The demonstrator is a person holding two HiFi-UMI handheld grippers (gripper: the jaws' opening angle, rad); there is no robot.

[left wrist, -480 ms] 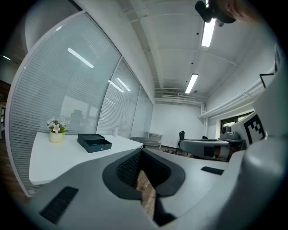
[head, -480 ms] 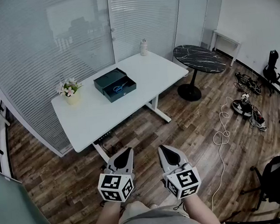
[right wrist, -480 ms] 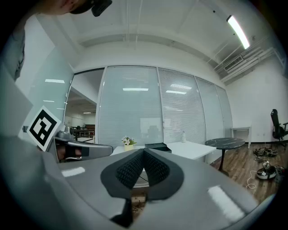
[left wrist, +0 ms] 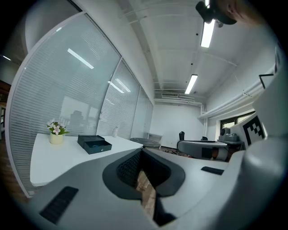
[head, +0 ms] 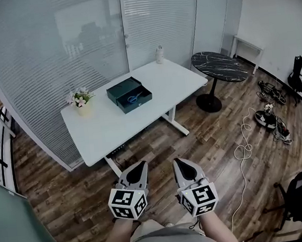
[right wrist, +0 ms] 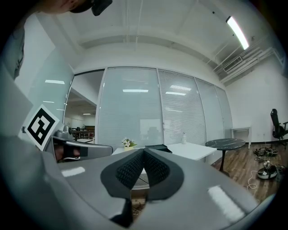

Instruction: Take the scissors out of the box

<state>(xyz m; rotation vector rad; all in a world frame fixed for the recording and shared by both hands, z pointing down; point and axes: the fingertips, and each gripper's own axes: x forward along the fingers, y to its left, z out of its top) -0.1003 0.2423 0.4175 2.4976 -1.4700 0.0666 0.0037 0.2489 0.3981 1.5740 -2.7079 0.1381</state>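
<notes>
A dark green box (head: 129, 94) lies open on the white table (head: 109, 124), with blue-handled scissors (head: 133, 98) inside its lower tray. The same box (left wrist: 94, 144) shows far off in the left gripper view. Both grippers hang low near my body, well short of the table and over the wooden floor. My left gripper (head: 138, 166) is shut with nothing in it; its jaw tips (left wrist: 140, 150) meet. My right gripper (head: 178, 162) is shut and empty too, tips together (right wrist: 144, 150).
A small flower pot (head: 82, 103) stands left of the box and a white bottle (head: 159, 54) at the table's far edge. A round black marble table (head: 220, 66) is to the right. Cables and shoes (head: 270, 119) lie on the floor at right.
The view has shifted slightly; the table and box appear a little nearer and more to the right. Both grippers keep their pose, shut.
</notes>
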